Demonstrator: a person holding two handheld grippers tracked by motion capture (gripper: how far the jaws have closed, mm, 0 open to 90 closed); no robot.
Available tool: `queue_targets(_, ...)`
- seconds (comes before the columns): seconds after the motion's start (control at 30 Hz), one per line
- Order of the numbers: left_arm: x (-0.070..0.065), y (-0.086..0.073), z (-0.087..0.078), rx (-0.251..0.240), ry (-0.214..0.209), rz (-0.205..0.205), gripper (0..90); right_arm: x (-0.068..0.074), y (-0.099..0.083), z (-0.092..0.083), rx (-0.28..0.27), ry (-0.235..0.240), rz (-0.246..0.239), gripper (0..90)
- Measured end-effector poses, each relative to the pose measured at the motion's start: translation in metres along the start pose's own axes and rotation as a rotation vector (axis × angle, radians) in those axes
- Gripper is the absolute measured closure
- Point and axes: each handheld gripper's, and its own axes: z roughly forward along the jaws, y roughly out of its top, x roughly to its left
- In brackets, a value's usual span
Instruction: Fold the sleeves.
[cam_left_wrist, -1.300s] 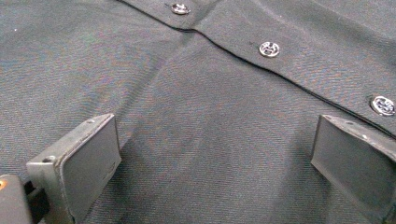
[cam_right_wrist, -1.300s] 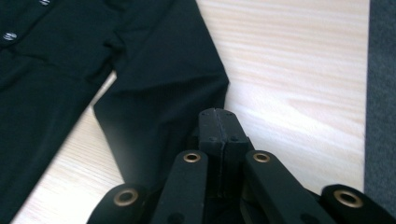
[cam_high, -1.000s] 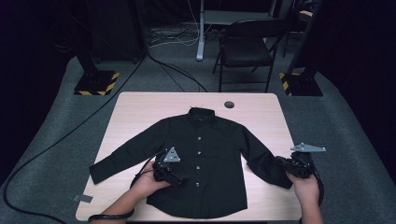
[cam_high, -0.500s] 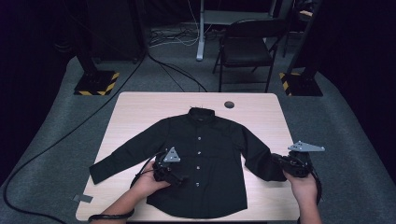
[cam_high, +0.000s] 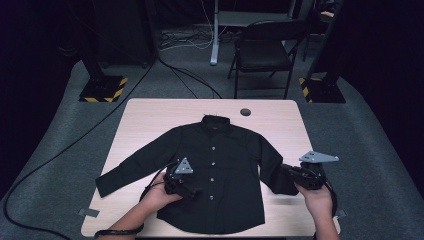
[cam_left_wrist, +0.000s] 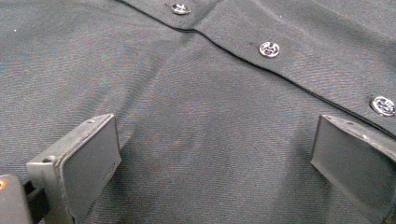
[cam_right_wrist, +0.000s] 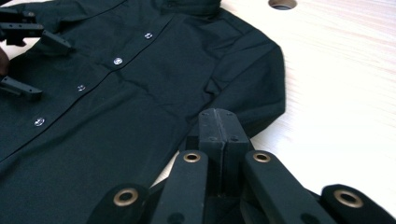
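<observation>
A black button-up shirt (cam_high: 215, 170) lies face up on the wooden table (cam_high: 150, 120), collar toward the far edge. My left gripper (cam_high: 194, 191) rests on the shirt's front beside the button row, open, with flat cloth (cam_left_wrist: 196, 116) between its wide-set jaws (cam_left_wrist: 215, 140). My right gripper (cam_high: 289, 174) is at the end of the shirt's right-hand sleeve (cam_high: 275, 170), shut on the cuff, and the sleeve end is raised and bent inward. In the right gripper view the two jaws (cam_right_wrist: 218, 126) press together over the dark sleeve (cam_right_wrist: 252, 88), and the left gripper (cam_right_wrist: 44, 67) shows far off.
A round cable hole (cam_high: 245, 112) sits near the table's far edge. Behind the table stand a folding chair (cam_high: 265, 50) and two stand bases with hazard stripes (cam_high: 102, 89) (cam_high: 320, 90). A cable (cam_high: 60, 150) runs across the grey floor at left.
My right gripper has moved left and a little up, drawing the sleeve end toward the shirt's body. The left gripper has stayed where it was.
</observation>
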Motion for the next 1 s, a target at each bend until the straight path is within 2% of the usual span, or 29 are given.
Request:
queue_targets(0.4, 0.0, 0.0, 0.0, 0.0, 0.0, 0.0, 1.1, 0.018, 0.005, 0.013, 0.015, 0.075, -0.054, 90.0)
queue_targets(0.8, 0.0, 0.0, 0.0, 0.0, 0.0, 0.0, 1.2, 0.032, 0.008, 0.026, 0.03, 0.147, -0.076, 90.0)
queue_targets(1.0, 0.0, 0.0, 0.0, 0.0, 0.0, 0.0, 1.2, 0.036, 0.009, 0.03, 0.041, 0.167, -0.076, 90.0)
